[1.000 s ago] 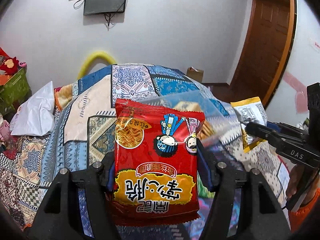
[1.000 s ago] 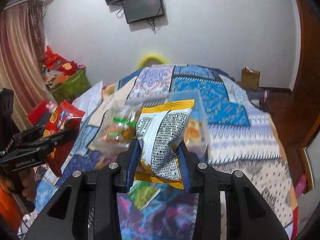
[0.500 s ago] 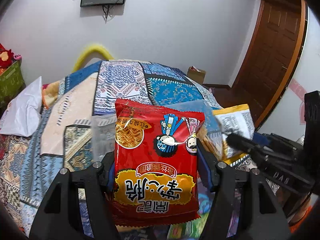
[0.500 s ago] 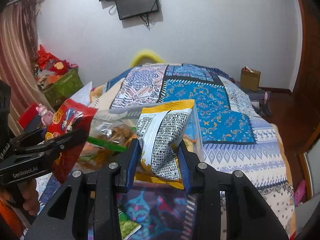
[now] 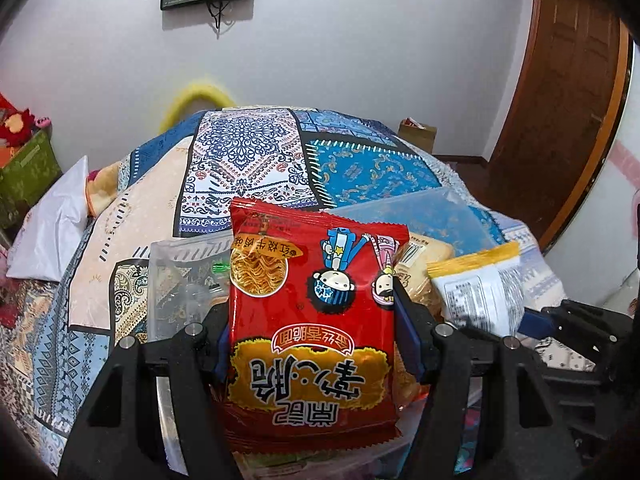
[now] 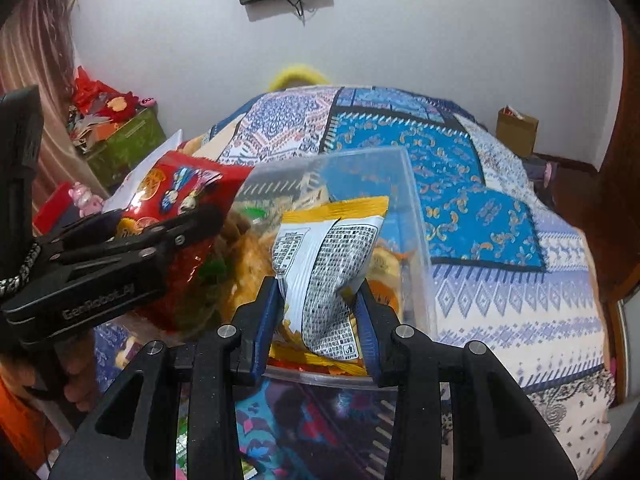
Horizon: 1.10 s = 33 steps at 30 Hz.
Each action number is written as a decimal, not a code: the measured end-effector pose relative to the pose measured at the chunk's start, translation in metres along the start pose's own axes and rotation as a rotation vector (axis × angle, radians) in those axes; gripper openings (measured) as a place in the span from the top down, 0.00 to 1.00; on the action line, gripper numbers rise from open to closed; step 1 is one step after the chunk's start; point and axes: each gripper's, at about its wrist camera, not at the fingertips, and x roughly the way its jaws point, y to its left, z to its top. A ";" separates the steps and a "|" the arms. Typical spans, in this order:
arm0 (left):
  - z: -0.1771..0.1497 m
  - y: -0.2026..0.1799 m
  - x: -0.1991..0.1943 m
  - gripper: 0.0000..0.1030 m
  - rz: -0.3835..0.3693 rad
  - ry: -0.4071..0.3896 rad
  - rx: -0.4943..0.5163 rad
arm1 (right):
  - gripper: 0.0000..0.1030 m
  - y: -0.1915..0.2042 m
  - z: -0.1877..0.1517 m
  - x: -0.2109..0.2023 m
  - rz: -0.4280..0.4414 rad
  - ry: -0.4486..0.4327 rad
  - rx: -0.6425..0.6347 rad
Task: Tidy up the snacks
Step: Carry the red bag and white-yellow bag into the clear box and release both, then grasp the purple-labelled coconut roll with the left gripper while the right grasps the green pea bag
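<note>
My left gripper (image 5: 312, 312) is shut on a red noodle packet (image 5: 312, 320), held upright across both blue pads. It hangs over a clear plastic box (image 5: 180, 280) that holds several snack packs. In the right wrist view that packet (image 6: 180, 216) and the left gripper (image 6: 176, 236) reach in from the left above the box (image 6: 416, 240). My right gripper (image 6: 318, 300) is shut on a white and yellow snack bag (image 6: 324, 264), pinched narrow at its middle, above the box's near side. The same bag (image 5: 480, 288) shows at the right of the left wrist view.
The box rests on a bed with a blue patterned quilt (image 6: 460, 168). A white pillow (image 5: 52, 232) lies at the left. A green bin of toys (image 6: 120, 140) stands by the wall, a cardboard box (image 6: 516, 128) at the right. A hand (image 6: 76, 376) holds the left tool.
Both grippers have come down and closer to the clear box, each still holding its packet. The box now fills more of both views and the two packets sit nearer each other.
</note>
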 end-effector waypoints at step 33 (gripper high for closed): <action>-0.075 0.042 -0.114 0.21 -0.037 0.059 0.042 | 0.31 0.057 -0.042 -0.068 0.032 -0.044 -0.131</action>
